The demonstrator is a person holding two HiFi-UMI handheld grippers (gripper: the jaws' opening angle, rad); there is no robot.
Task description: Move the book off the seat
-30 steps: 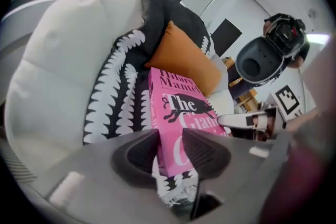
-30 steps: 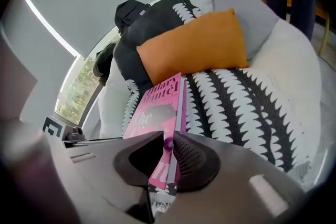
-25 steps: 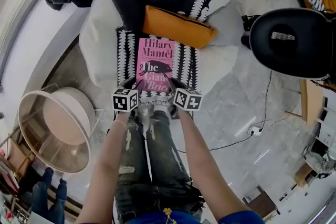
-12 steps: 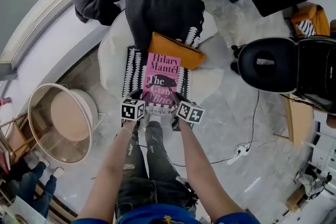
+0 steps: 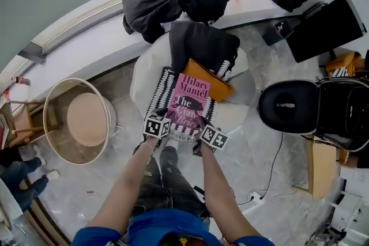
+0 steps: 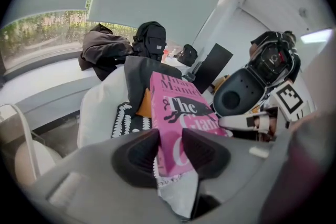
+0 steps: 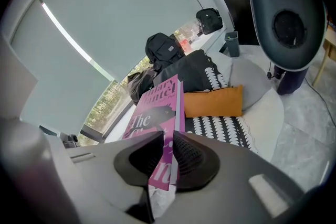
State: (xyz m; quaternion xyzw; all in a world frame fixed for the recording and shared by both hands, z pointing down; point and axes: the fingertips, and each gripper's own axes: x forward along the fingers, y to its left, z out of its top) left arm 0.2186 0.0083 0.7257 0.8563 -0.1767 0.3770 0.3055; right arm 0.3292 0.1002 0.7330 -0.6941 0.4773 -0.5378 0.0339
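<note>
book [image 5: 188, 102] – one, pink, held up over the seat [image 5: 142, 75] and its patterned cushion [image 5: 161, 87], not yet clear of them. long axis runs straight away from both claws. left gripper [image 6: 170, 150] clenched on the near left corner, right gripper [image 7: 167, 157] on the near right – two claws, equally near.

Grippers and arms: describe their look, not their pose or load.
The left gripper and right gripper have grey bodies with dark pads. Each carries a white cube with black square markers. The person wears short blue sleeves.
</note>
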